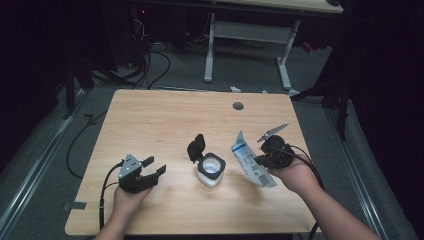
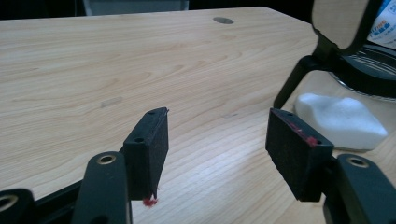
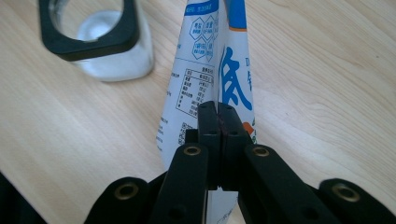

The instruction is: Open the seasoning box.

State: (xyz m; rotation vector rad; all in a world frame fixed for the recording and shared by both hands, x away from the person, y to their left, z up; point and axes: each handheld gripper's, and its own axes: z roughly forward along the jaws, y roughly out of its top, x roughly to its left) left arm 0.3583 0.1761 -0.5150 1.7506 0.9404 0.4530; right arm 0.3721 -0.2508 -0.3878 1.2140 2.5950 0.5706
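Observation:
A clear square jar (image 1: 210, 170) with a black rim and its black flip lid (image 1: 195, 147) standing open sits mid-table; white powder lies inside (image 2: 341, 119). My right gripper (image 1: 261, 159) is shut on a white and blue printed packet (image 1: 251, 161), held upright just right of the jar. In the right gripper view the packet (image 3: 205, 65) rises from between the closed jaws, with the jar (image 3: 100, 35) beyond at upper left. My left gripper (image 1: 154, 167) stands open left of the jar, nothing between its pads (image 2: 152, 144).
The wooden table (image 1: 165, 115) has a grommet hole (image 1: 238, 106) near its far edge. Cables trail from both grippers toward the front edge. Beyond the table are floor cables and a white desk frame (image 1: 247, 35).

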